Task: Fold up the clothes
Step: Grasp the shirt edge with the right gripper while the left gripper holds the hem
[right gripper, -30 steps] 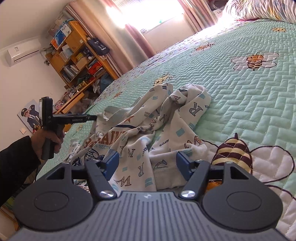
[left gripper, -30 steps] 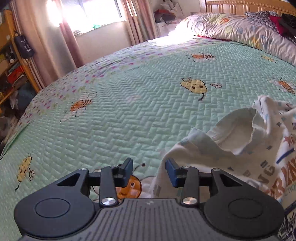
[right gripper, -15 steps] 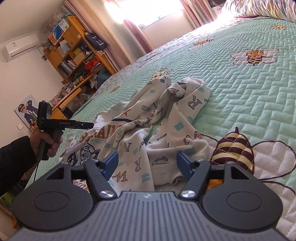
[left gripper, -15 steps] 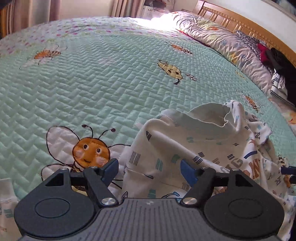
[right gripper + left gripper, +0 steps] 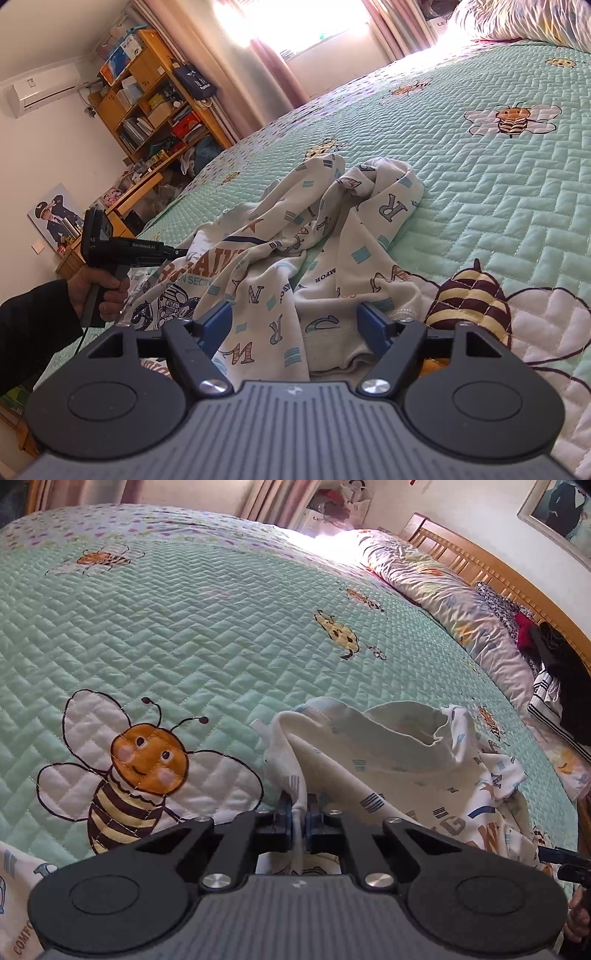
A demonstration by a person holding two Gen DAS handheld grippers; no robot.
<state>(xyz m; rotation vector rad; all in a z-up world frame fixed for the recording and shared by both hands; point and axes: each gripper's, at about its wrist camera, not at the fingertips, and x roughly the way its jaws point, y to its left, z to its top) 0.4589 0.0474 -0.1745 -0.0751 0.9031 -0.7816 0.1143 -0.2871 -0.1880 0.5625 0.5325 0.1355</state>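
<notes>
We see the left claw (image 5: 298,814) pinched tight on a fold of the shirt (image 5: 399,775), which lies crumpled on the green bee quilt (image 5: 207,627) of the bed. Our right claw (image 5: 295,323) is wide and opening, shirt hem between its pads, not gripped.

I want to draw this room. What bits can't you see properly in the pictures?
- Shirt: near hem hidden behind the right claw body, right wrist view.
- Printed word on shirt: cut off by folds.
- Bookshelf items: too small.
- Window: washed out by glare.
- Right claw in left view: mostly cut by the edge.
</notes>
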